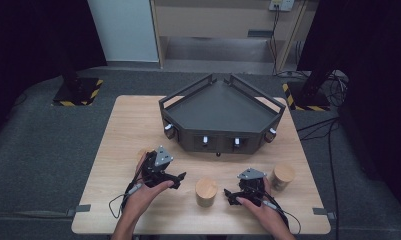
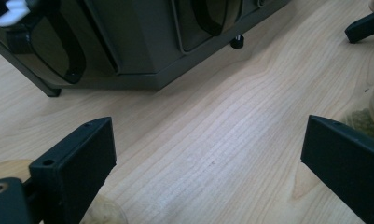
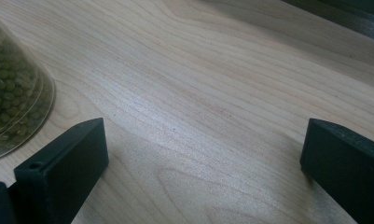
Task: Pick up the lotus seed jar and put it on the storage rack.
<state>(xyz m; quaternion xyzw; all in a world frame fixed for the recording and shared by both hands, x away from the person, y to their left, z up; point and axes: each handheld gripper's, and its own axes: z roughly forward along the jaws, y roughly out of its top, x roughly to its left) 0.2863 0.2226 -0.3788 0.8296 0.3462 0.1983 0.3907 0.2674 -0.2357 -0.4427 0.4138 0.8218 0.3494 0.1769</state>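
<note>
Wooden desk: it is carrying everything — the grain is running pale and bare between the two grippers, so both have free room to move.
Middle jar: it is standing upright with a wooden lid, between the two grippers and near the front edge, touched by neither; it seems to be the thing both are aiming at, since it is sitting nearest to them.
Right jar: it is standing upright just beside the right gripper, on its outer side, apart from it.
Left jar: it is partly hiding behind the left gripper, so I cannot tell much about it.
Left gripper: its jaws are spread wide and grasping nothing; in the left gripper view only bare wood is lying between them, and they are pointing toward the middle jar.
Right gripper: it is also released, jaws wide apart over bare wood — a clear jar of green beans is standing just to one side of them.
Dark tray stand: it is sitting at the back of the desk with small drawers at its front, well apart from the jars; probably the jars are waiting to go there.
Step in hand: I judge that the grippers are approaching, low and ready, with no grasp made yet.
</note>
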